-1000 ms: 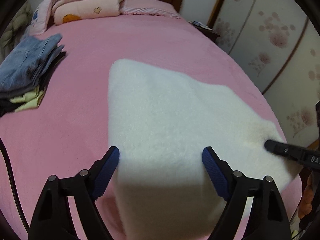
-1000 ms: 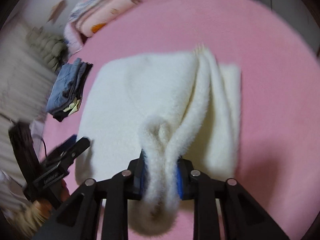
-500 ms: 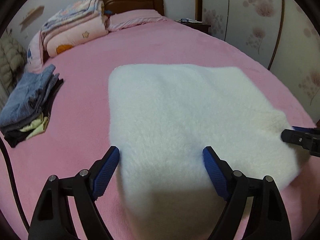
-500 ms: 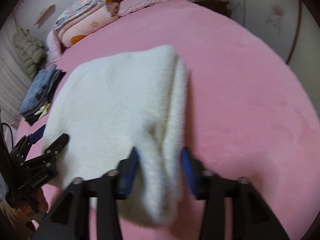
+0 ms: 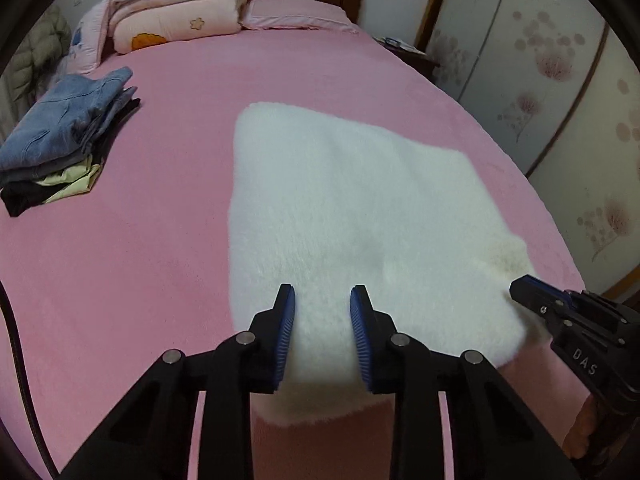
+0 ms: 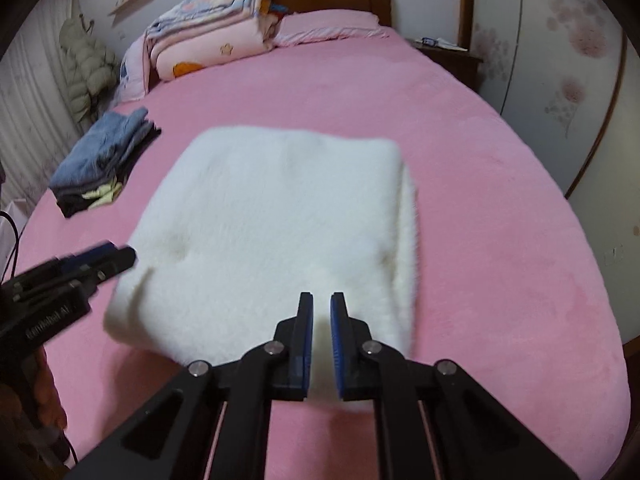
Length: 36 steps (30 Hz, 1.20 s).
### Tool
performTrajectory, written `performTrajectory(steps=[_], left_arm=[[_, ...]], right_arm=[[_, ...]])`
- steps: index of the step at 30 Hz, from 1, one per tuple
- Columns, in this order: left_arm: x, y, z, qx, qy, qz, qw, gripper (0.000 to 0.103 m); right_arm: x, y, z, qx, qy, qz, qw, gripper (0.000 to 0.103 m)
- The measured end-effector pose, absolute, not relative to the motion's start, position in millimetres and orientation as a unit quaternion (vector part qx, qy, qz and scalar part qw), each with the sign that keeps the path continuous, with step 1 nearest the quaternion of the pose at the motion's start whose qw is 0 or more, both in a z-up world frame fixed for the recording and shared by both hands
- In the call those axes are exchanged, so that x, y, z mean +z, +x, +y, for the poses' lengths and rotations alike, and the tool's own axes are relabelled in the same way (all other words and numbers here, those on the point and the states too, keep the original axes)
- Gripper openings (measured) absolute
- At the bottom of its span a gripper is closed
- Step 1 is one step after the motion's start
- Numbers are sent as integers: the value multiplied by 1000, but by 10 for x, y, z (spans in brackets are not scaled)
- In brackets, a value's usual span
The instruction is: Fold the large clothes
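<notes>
The fleece [image 5: 360,208] lies folded on the bed [image 5: 140,260]. Both grippers have just been closing over its near edge: left gripper [image 5: 322,334] narrowed with pile between its fingers, right gripper [image 6: 321,344] nearly shut, probably pinching corners for another fold.

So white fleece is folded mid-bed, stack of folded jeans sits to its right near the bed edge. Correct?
Wrong side. The stack of folded jeans lies to the left of the white fleece, near the left edge of the pink bed. Both wrist views show it there. The fleece is folded mid-bed, as stated.
</notes>
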<state>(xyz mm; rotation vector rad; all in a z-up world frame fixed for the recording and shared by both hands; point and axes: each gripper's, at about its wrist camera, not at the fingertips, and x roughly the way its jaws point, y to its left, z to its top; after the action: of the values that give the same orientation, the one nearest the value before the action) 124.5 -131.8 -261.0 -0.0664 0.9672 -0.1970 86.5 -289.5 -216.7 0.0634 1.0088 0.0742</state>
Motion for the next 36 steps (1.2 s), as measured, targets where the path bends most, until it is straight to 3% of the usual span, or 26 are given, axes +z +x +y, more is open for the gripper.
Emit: performTrajectory(steps=[18,20,22,23,29,36], left_arm=[[-2624,1848,-1239,-95,-16,471,877,28],[-2517,1883,-1223,-102,-23,474,874,33],[-2353,1966,-1198,-114,-35,461,880,66],[-2271,2028,-1196,-116,-39,448,885,71],[-2223,2691,-1335,-126,-36,442,887,73],[-2810,3355,-1293,-80,-41,531,843,68]], right_arm=[[-2455,1435,-3083,41,23,516,855,0],[-2338,1500,-3109,53,50,521,850,0],[-2193,1603,-3145,76,83,518,848,3],[-2115,1683,-3158,81,93,513,850,3],[-2093,2425,-3113,94,107,516,844,3],[-2594,2969,-3255,25,82,564,821,0]])
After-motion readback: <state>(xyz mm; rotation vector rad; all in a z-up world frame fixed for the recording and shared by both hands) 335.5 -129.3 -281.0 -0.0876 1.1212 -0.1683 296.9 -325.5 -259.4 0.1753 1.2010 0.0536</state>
